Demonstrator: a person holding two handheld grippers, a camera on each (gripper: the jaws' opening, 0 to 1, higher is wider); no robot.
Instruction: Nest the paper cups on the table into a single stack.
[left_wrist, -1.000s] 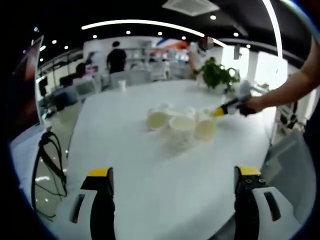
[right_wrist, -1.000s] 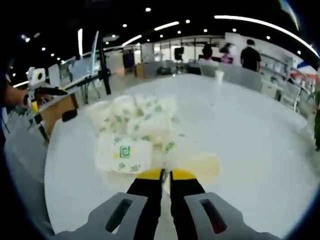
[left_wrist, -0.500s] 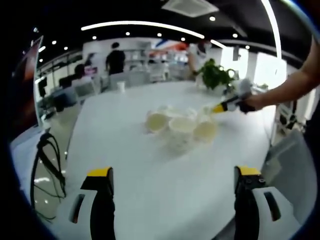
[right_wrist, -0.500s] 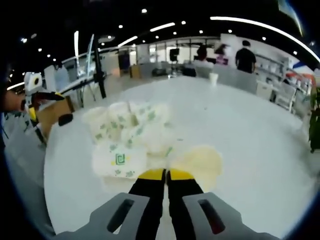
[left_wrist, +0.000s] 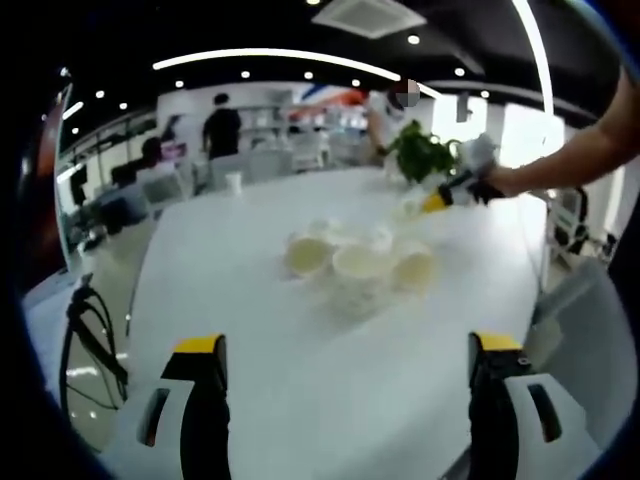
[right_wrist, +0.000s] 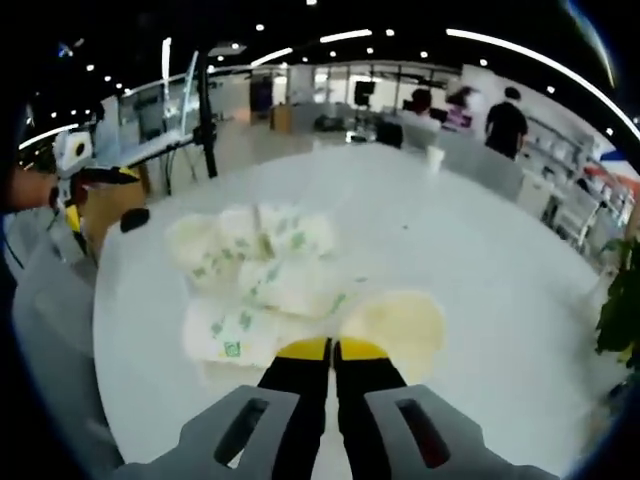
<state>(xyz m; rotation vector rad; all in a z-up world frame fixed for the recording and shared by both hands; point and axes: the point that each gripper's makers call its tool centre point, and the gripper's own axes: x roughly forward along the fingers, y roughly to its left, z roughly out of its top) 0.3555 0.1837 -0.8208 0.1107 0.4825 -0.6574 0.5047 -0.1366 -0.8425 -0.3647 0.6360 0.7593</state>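
Right claw (right_wrist: 332, 350), low centre of its view, is clamped on a cup (right_wrist: 392, 325) beside the cups (right_wrist: 262, 268) mid-frame on the worktop (right_wrist: 480, 250), while the left claw (left_wrist: 345, 345) gapes wide, well short of them.

No legible text, brand or number can be made out; a small green square emblem is seen on one paper cup (right_wrist: 232, 336), lower left, unreadable.

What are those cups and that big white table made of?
The cups look like paper: matte cream walls with printed green patterns, thin rims. The table looks like a smooth, glossy white top, perhaps laminate or painted; it faintly reflects the ceiling lights.
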